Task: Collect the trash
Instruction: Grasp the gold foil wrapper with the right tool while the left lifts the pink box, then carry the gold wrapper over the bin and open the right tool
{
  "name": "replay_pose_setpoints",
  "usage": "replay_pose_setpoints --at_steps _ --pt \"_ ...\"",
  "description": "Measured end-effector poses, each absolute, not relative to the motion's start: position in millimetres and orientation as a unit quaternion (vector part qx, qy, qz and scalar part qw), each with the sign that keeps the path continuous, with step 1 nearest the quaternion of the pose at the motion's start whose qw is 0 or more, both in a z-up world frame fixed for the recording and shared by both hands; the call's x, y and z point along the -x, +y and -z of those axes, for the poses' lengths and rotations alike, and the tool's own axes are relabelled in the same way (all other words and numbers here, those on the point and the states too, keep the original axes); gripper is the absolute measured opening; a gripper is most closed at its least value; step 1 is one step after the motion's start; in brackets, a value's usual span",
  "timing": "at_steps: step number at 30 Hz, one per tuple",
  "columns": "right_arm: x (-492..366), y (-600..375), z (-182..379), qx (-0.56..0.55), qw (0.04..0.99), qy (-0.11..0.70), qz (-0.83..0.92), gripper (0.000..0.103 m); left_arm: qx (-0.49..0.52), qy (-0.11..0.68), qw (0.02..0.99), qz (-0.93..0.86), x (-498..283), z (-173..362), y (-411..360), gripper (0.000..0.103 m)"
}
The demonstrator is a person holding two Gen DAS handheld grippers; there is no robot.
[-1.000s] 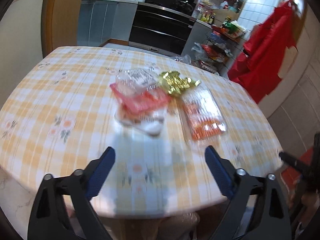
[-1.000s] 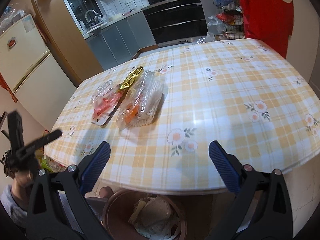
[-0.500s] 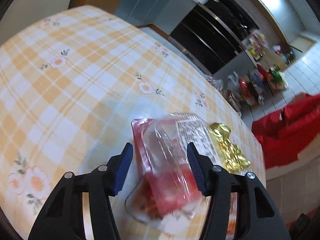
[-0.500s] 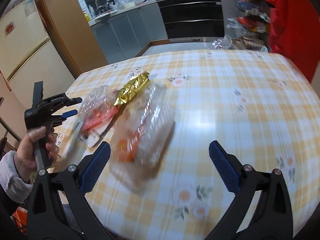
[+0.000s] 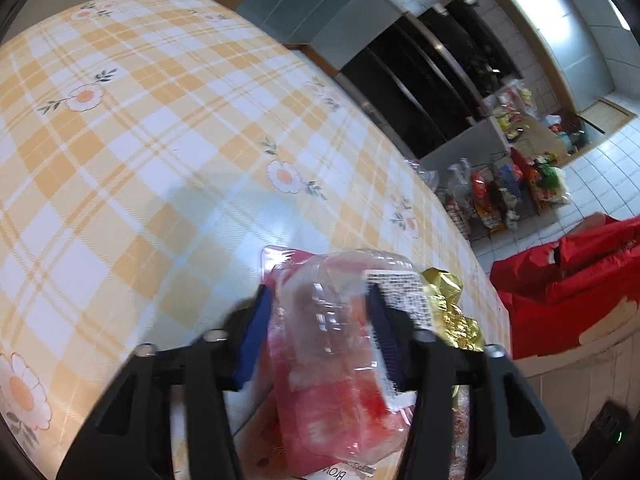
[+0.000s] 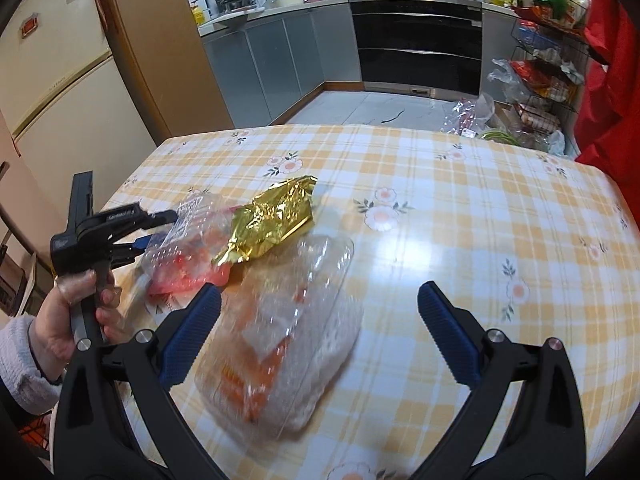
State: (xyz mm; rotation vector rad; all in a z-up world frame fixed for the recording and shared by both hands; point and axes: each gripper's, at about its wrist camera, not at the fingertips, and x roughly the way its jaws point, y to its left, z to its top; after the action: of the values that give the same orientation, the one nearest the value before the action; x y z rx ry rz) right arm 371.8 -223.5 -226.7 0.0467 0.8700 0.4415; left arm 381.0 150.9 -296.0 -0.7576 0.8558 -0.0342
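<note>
A clear plastic box with red contents and a printed label (image 5: 340,344) lies on the yellow checked table (image 5: 160,120). My left gripper (image 5: 320,312) has its jaws closing on this box, blue pads touching both sides; the right wrist view shows the same grip (image 6: 160,228) on the box (image 6: 188,256). A crumpled gold wrapper (image 6: 272,220) leans on the box, also seen beside it (image 5: 452,312). A larger clear tray with orange contents (image 6: 288,340) lies just under my right gripper (image 6: 318,296), which hangs open above it, fingers wide apart and touching nothing.
A person's hand in a white sleeve (image 6: 80,312) holds the left gripper at the table's left edge. Beyond the table (image 6: 480,220) are a fridge (image 6: 48,80), a black oven (image 6: 416,40), a wire rack of groceries (image 6: 540,72) and a red garment (image 6: 608,80).
My left gripper came down and forward onto the red box, rolled, and its jaws narrowed around it. The right gripper moved in over the orange tray, still wide.
</note>
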Motion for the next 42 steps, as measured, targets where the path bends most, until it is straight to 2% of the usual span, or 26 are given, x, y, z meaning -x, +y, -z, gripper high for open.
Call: replay_pose_setpoints --at_steps 2,6,7,9,18,21,23,26,29,42 --pt "-387.4 -218.9 228.7 -0.022 0.877 0.426 -0.221 0.097 0.344 0.395 0.852 0.011 -377.3 291.6 149.9 0.018" --pt "-420.3 -200.1 234.0 -0.001 0.861 0.443 -0.249 0.095 0.332 0.381 0.862 0.034 -372.0 280.6 150.3 0.018" --pt "-428.9 -195.3 236.0 0.001 0.856 0.448 -0.256 0.089 0.326 0.375 0.867 0.041 -369.5 275.2 150.6 0.018" --pt "-449.3 -185.1 242.9 0.0 0.845 0.465 -0.264 0.087 0.329 0.364 0.87 0.047 -364.7 266.7 155.0 0.018" --pt "-517.8 -168.3 287.7 -0.08 0.79 0.556 -0.247 0.081 0.341 0.321 0.882 0.042 -337.9 235.4 189.4 0.018" --pt "-524.8 -160.5 300.3 -0.083 0.766 0.587 -0.248 0.071 0.341 0.318 0.884 0.038 -331.6 232.5 196.9 0.018" --pt "-525.8 -158.4 305.7 -0.087 0.756 0.601 -0.244 0.041 0.339 0.317 0.885 0.036 -327.2 230.6 199.8 0.018" --pt "-519.9 -160.4 294.8 -0.101 0.769 0.58 -0.249 0.021 0.329 0.309 0.892 0.029 -317.5 223.5 202.7 0.018" --pt "-510.1 -164.6 272.5 -0.103 0.793 0.546 -0.25 0.015 0.324 0.302 0.896 0.024 -307.7 215.6 205.3 0.018" --pt "-427.6 -215.2 169.6 -0.105 0.862 0.431 -0.246 0.015 0.286 0.268 0.92 0.022 -249.7 147.0 199.7 0.018"
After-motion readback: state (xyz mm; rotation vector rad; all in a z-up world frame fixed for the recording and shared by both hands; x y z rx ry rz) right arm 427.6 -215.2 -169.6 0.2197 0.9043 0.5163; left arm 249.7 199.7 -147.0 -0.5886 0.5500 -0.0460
